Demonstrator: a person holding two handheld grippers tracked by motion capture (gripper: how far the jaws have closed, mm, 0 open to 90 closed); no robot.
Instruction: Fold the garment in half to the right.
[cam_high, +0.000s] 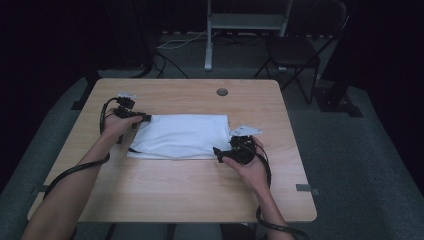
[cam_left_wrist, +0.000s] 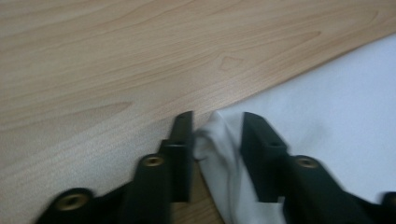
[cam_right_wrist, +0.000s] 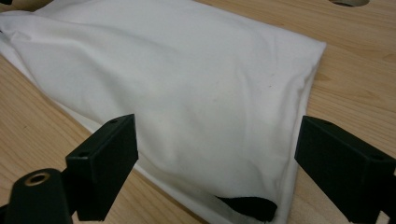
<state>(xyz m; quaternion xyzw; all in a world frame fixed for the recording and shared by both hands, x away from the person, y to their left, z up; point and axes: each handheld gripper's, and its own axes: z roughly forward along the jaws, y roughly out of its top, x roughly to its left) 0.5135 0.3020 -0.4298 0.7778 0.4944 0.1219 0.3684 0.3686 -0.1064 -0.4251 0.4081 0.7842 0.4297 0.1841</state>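
A folded white cloth (cam_high: 185, 135) lies flat in the middle of the wooden table (cam_high: 190, 190). My left gripper (cam_high: 142, 121) sits at the cloth's far-left corner. In the left gripper view that corner of the cloth (cam_left_wrist: 219, 140) is bunched up between the two black jaws of the left gripper (cam_left_wrist: 217, 135), which pinch it. At the near-right corner my right gripper (cam_high: 222, 152) stands open. In the right gripper view its jaws spread wide on either side of the cloth (cam_right_wrist: 187, 88), with the right gripper (cam_right_wrist: 217, 135) just above the fabric and not touching it.
A round hole (cam_high: 222, 92) is cut into the table near its far edge. A black strip (cam_right_wrist: 247, 205) peeks out from under the cloth's near corner. Beyond the table stand a dark folding chair (cam_high: 295, 50) and a metal stand (cam_high: 245, 22). Bare wood surrounds the cloth.
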